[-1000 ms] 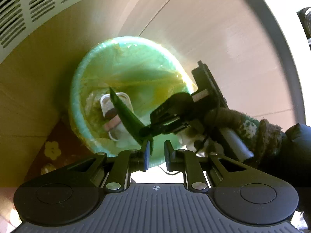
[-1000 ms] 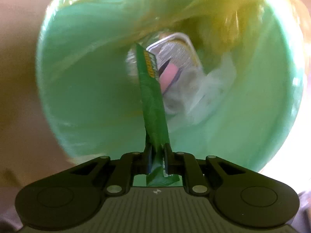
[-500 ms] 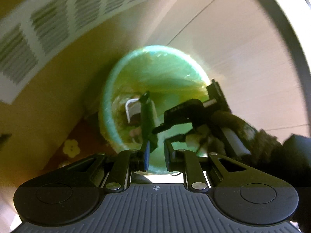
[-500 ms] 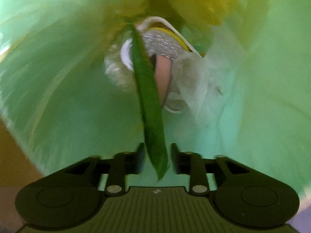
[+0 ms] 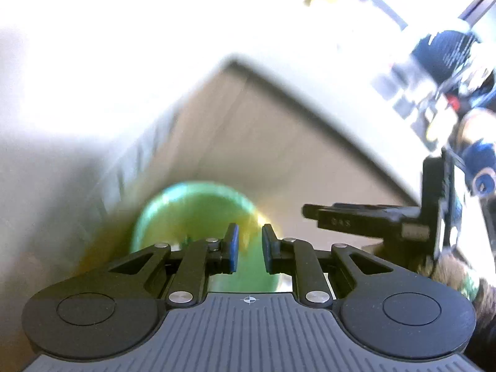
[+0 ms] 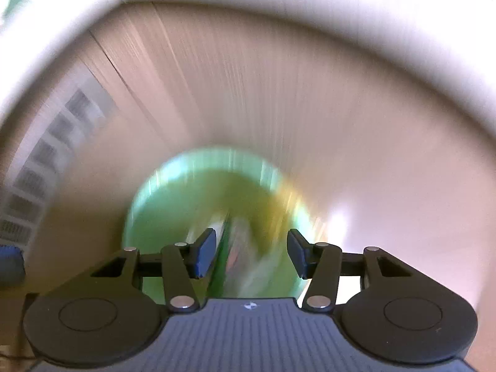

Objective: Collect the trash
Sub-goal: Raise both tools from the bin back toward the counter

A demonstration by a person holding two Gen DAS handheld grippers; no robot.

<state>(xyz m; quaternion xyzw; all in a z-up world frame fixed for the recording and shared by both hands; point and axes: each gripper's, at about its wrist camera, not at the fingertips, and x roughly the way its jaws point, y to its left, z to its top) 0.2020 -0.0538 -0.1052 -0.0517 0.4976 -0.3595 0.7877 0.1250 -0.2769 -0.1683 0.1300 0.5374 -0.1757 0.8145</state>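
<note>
The right gripper [image 6: 251, 254] now stands with its jaws wide apart and nothing between them — a second ago they were clamped on the green wrapper [image 6: 220, 266], which half a second ago was already slipping free between parted fingers. That wrapper now shows only as a blurred green streak down inside the green bin [image 6: 173, 186], among the smeared trash at its bottom. Both views have pulled up and back from the bin mouth, so this piece looks delivered. The left gripper [image 5: 247, 251] hangs above the bin with a narrow gap between its pads, holding nothing. Beyond lie pale floor [image 6: 310, 108] and a white vented panel [image 6: 46, 152] — the next item likely lies elsewhere.
</note>
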